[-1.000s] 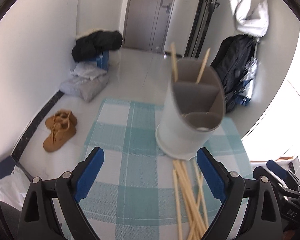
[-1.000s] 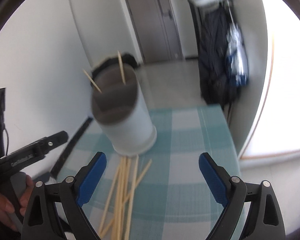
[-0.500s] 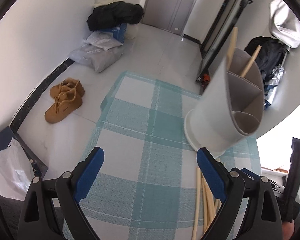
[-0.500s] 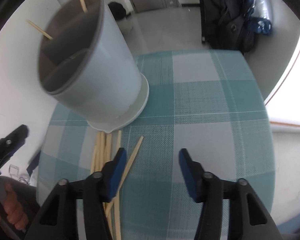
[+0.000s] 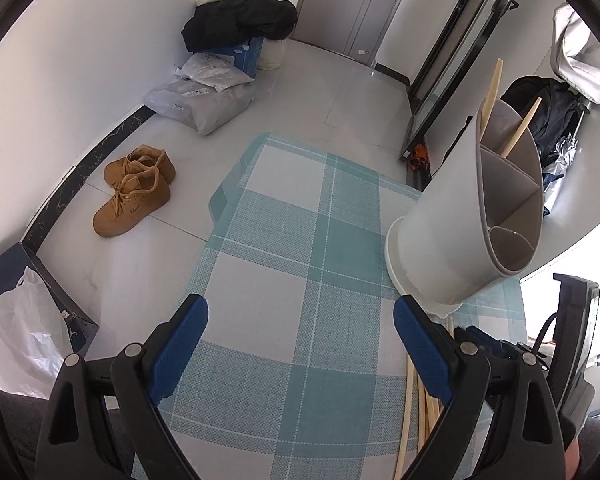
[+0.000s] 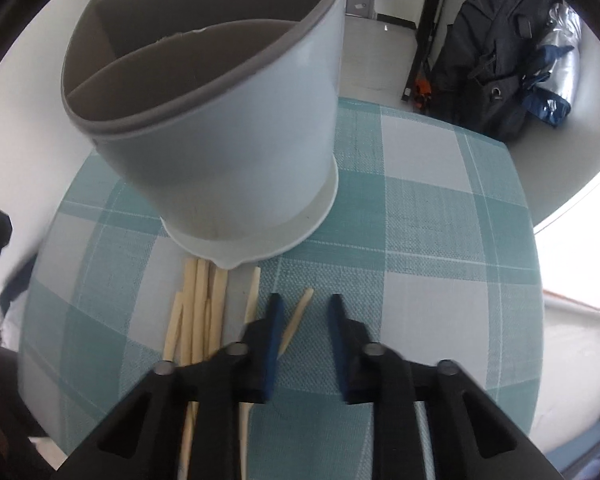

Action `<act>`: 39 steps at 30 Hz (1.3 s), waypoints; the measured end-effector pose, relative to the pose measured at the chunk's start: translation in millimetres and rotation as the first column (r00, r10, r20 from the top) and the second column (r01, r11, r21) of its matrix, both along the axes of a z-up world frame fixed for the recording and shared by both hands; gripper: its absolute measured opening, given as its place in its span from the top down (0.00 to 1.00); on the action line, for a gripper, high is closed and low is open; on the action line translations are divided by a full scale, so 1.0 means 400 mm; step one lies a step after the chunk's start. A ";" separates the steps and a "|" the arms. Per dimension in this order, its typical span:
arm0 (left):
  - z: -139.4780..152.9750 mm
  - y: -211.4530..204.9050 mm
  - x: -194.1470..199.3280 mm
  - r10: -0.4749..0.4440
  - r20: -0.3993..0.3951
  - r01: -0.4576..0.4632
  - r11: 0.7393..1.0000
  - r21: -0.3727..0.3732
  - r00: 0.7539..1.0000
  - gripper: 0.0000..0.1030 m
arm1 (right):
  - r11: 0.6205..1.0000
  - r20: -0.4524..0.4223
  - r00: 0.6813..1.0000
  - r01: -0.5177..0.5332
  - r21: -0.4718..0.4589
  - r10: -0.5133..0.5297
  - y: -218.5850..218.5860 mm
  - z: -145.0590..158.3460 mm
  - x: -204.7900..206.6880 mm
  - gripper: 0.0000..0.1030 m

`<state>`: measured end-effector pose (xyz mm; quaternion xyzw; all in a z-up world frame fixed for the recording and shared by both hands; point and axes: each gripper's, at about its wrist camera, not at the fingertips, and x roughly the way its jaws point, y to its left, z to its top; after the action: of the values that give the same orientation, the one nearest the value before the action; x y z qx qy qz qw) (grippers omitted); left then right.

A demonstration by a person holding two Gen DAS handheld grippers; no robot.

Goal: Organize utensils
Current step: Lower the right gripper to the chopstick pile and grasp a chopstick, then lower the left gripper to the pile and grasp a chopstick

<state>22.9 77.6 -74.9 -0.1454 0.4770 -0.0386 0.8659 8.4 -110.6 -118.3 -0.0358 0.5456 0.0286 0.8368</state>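
Observation:
A white utensil holder (image 5: 452,236) with grey dividers stands on the checked tablecloth (image 5: 300,280); two wooden chopsticks (image 5: 518,132) stand in it. It fills the top of the right wrist view (image 6: 228,120). Several loose chopsticks (image 6: 198,312) lie in front of its base, also seen in the left wrist view (image 5: 416,400). My right gripper (image 6: 302,308) is low over the cloth, jaws narrowed around the tip of one loose chopstick (image 6: 298,316), not touching it. My left gripper (image 5: 300,320) is wide open and empty above the cloth, left of the holder.
The small table's edges are close on all sides. On the floor lie brown shoes (image 5: 134,190), grey bags (image 5: 204,100) and a black coat (image 5: 240,20). A black backpack (image 6: 496,52) leans by the wall. A white plastic bag (image 5: 16,340) sits at the lower left.
My right gripper has dropped toward the loose chopsticks and its jaws have narrowed from wide open. My left gripper has shifted left, so the holder now sits at the right.

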 end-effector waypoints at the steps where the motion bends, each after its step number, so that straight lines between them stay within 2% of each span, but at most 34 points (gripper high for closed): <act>1: -0.001 -0.001 -0.001 -0.002 0.000 0.002 1.000 0.007 1.000 0.11 | 1.000 0.001 1.000 0.015 0.012 -0.015 -0.006 0.000 0.000 0.93; 7: -0.002 -0.006 -0.004 -0.011 0.003 0.011 0.999 0.035 1.000 0.11 | 0.989 0.034 0.995 0.089 0.118 -0.094 -0.053 0.001 -0.001 0.95; 11: -0.006 -0.012 -0.005 -0.019 0.000 0.019 0.998 0.053 1.000 0.11 | 0.976 0.099 0.984 0.125 0.181 -0.145 -0.094 0.032 -0.014 0.96; 15: -0.016 -0.028 -0.004 -0.041 -0.012 0.041 0.997 0.068 0.999 0.11 | 0.971 0.165 0.972 0.130 0.202 -0.165 -0.127 0.071 -0.031 0.96; 22: -0.041 -0.070 -0.014 -0.110 -0.064 0.114 0.992 0.052 0.992 0.11 | 0.975 0.266 0.953 0.091 0.201 -0.144 -0.154 0.147 -0.054 0.96; 31: -0.062 -0.125 -0.036 -0.187 -0.111 0.193 0.980 0.053 0.976 0.11 | 0.965 0.444 0.883 0.036 0.261 -0.153 -0.186 0.243 -0.090 0.97; 36: -0.070 -0.152 -0.046 -0.230 -0.136 0.238 0.970 0.045 0.964 0.11 | 0.973 0.530 0.842 -0.026 0.230 -0.103 -0.167 0.284 -0.130 0.97; 39: -0.071 -0.171 -0.053 -0.250 -0.135 0.259 0.964 0.055 0.959 0.11 | 0.972 0.548 0.830 -0.034 0.234 -0.103 -0.171 0.286 -0.127 0.97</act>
<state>1.7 9.1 -103.3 -0.0536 0.5469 -0.1230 0.8263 -42.4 -178.9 -3.8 0.0662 0.2721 0.0657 0.9577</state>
